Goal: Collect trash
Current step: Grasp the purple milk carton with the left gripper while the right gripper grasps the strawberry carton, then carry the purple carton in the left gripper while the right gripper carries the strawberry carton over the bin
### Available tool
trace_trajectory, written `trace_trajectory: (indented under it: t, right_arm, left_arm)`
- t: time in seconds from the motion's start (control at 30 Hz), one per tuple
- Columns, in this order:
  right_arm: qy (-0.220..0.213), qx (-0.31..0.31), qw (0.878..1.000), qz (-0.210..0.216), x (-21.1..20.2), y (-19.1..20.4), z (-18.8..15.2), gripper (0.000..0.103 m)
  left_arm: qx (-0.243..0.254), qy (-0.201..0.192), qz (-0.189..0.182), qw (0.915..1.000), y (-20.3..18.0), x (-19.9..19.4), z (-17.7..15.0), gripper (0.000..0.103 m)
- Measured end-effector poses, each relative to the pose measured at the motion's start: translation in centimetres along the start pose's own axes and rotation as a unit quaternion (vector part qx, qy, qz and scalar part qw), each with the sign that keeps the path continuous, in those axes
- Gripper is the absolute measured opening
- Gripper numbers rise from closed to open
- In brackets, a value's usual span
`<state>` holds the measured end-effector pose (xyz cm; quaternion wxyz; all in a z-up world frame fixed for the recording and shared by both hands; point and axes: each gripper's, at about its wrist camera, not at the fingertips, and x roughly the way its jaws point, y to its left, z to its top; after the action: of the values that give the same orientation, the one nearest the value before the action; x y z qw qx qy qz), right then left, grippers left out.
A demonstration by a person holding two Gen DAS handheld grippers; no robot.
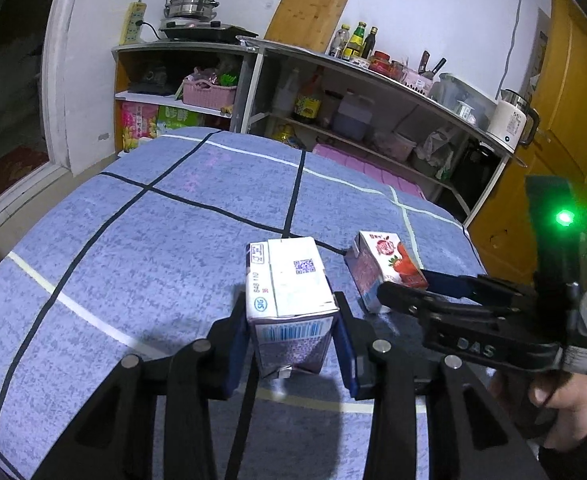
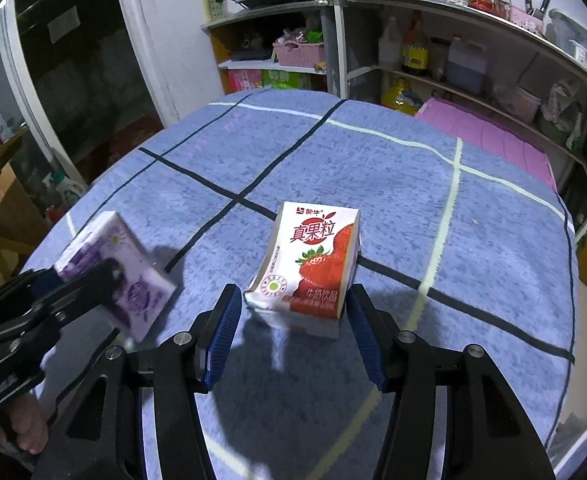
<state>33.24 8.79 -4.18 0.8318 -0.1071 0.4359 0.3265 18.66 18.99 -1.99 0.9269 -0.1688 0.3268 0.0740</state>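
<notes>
My left gripper (image 1: 291, 344) has its blue pads clamped on the flanks of the purple-and-white drink carton (image 1: 289, 304), low on the body near its creased bottom end, so the printed end with the code faces away from me; from the right wrist view that same carton (image 2: 121, 272) looks tilted and blurred, which I read as it coming off the cloth, though I cannot confirm clearance. My right gripper (image 2: 291, 328) stands released, jaws wide, with the red-and-white strawberry milk carton (image 2: 311, 268) lying flat between them: the left pad has a clear gap to the dented near corner, the right pad sits just beside the carton's edge, possibly brushing it, not pressing. That carton lies with its broad printed face up, so straddling its narrow sides is the sensible grip. Both cartons are on the blue checked tablecloth (image 2: 373, 168), near each other, the strawberry one just outside the left gripper's right jaw. No bin or bag shows in either view, so where the trash goes is unknown to me. Next, in my judgement: settle the right jaws lower around the crushed carton and close gently, since dented card may slip or collapse.
</notes>
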Motion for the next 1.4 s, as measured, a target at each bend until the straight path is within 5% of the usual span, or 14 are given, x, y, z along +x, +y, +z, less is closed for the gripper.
trace_trajectory:
  t: [0.6, 1.0, 1.4]
  right_arm:
    - [-0.006, 0.020, 1.000, -0.017, -0.6, 0.0, -0.2, 0.055]
    - [-0.050, 0.033, 0.998, -0.009, -8.7, -0.2, -4.1, 0.055]
    - [-0.087, 0.075, 0.993, -0.037, -17.4, -3.7, -10.1, 0.055]
  left_arm:
    - [0.002, 0.000, -0.004, 1.0000, -0.2, -0.6, -0.4, 0.040]
    - [0.025, -0.011, -0.015, 0.9995, -3.6, -4.2, -1.3, 0.040]
    - [0.081, -0.007, -0.071, 0.9942, -11.9, -7.3, -3.5, 0.040]
